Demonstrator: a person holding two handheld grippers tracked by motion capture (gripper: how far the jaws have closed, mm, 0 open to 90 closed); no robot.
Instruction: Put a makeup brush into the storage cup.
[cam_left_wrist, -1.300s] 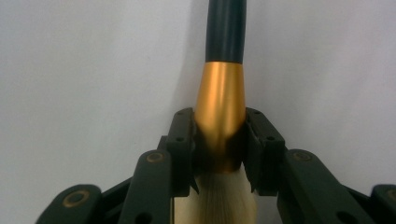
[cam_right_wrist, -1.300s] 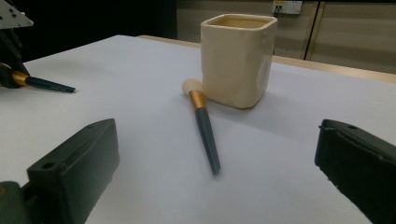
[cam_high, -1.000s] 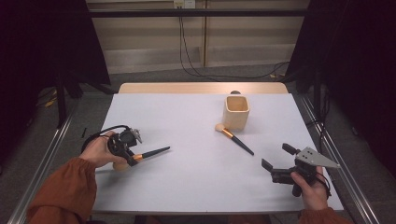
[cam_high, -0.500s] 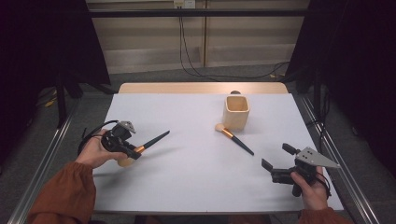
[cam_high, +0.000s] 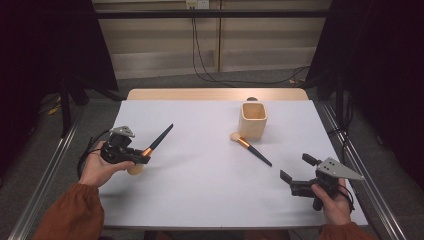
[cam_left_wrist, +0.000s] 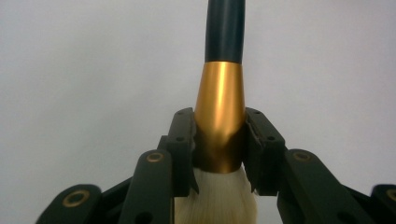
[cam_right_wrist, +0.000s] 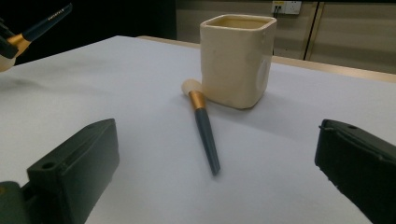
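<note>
My left gripper (cam_high: 141, 159) (cam_left_wrist: 219, 154) is shut on the gold ferrule of a makeup brush (cam_high: 156, 142) (cam_left_wrist: 220, 116). The brush is lifted off the white table, with its dark handle pointing up and right and its pale bristles hanging below the jaws. A second brush (cam_high: 250, 149) (cam_right_wrist: 203, 123) lies flat on the table, its bristle end beside a cream square cup (cam_high: 253, 120) (cam_right_wrist: 237, 60). My right gripper (cam_high: 297, 174) (cam_right_wrist: 215, 172) stands open near the table's front right, aimed at that brush with nothing between its jaws.
The white table top (cam_high: 210, 190) stretches between the two hands. Metal rails (cam_high: 45, 185) run along both sides of the table. Cables hang down the back wall (cam_high: 200, 55), and dark curtains flank the scene.
The left gripper has raised its brush and moved it slightly away from me, tilting the handle more steeply upward. The right gripper, the lying brush and the cup have not moved.
</note>
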